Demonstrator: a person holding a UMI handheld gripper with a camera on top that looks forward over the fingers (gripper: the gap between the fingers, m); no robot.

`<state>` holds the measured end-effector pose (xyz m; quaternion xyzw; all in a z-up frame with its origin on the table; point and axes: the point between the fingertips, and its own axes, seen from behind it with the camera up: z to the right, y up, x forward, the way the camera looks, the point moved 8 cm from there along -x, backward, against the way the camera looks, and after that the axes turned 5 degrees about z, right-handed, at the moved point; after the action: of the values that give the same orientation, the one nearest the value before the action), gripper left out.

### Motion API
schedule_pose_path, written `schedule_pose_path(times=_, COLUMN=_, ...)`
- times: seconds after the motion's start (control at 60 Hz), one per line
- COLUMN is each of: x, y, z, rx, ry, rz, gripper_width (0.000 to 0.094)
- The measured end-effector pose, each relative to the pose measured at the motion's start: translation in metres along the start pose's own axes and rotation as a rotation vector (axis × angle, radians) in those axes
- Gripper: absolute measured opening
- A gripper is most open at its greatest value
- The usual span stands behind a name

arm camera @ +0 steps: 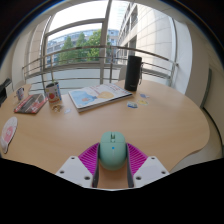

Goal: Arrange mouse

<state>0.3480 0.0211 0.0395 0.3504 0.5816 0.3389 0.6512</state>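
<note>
Now, left to right on the round light wooden table (pixel 150 125): I note a small pink-and-white flat item (pixel 8 132) at the near edge, a thin red-covered booklet (pixel 30 103), an upright printed card (pixel 53 94), then spread papers (pixel 97 95). A dark upright box (pixel 132 72) stands beyond. My gripper (pixel 112 160) pinches the mint-green computer mouse (pixel 112 148), both pink pads (pixel 89 157) against its sides.

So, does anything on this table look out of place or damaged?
Nothing stands out. The mint-green mouse sits upright between the gripper fingers, seemingly clamped by the pads. Papers and a dark box lie undisturbed farther back on the table.
</note>
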Motion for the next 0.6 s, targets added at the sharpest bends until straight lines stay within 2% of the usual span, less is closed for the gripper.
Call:
schedule_pose_path(times=0.1, x=-0.009, y=0.012, z=0.0, rx=0.01, ry=-0.043, rz=0.016, gripper_width=0.0395)
schedule_pose_path(times=0.183, x=-0.032, y=0.043, z=-0.001, rx=0.031, ry=-0.099, rz=0.077, gripper_width=0.0396)
schedule_pose_path(times=0.367, x=-0.128, y=0.163, z=-0.045, rx=0.123, ry=-0.179, rz=0.32, gripper_width=0.0395)
schedule_pose_path(times=0.433, x=-0.164, y=0.2, z=-0.084, rx=0.142, ry=-0.173, rz=0.407, gripper_width=0.0393)
schedule_pose_path(times=0.5, x=-0.195, y=0.229, z=-0.146, rx=0.156, ry=-0.123, rz=0.489, gripper_width=0.0395)
schedule_pose_path(times=0.6, x=-0.199, y=0.237, z=-0.245, rx=0.152, ry=-0.014, rz=0.502, gripper_width=0.0393)
